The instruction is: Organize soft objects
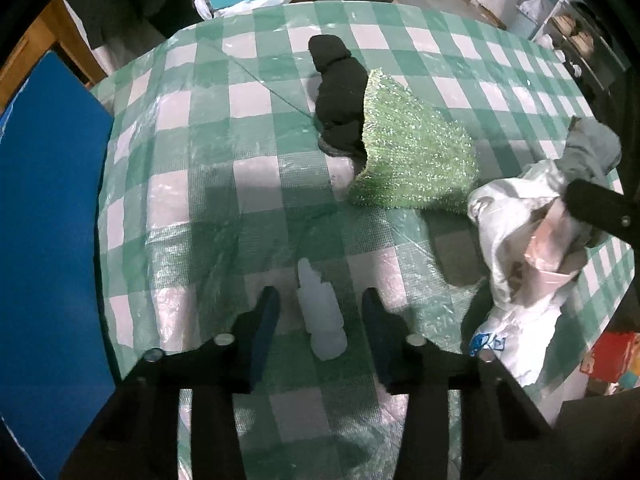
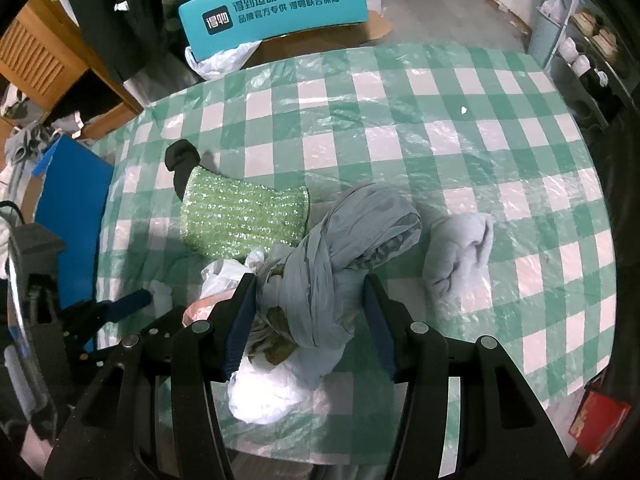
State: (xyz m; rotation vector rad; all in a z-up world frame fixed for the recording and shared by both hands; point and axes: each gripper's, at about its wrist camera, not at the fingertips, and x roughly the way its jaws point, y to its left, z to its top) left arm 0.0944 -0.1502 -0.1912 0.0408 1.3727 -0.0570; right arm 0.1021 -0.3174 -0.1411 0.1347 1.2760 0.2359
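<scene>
One grey cloth (image 2: 320, 264) seemingly between jaws

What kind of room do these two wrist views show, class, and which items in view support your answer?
Probably a cluttered home room or storeroom, not a lab. A table under a green-checked plastic cloth holds the soft items, dark coats hang behind it, and a shelf of shoes stands to the side.

Black gripper (image 1: 320, 312) frames with silver round screws and dark-blue ribbed finger pads (image 2: 240, 320).
</scene>
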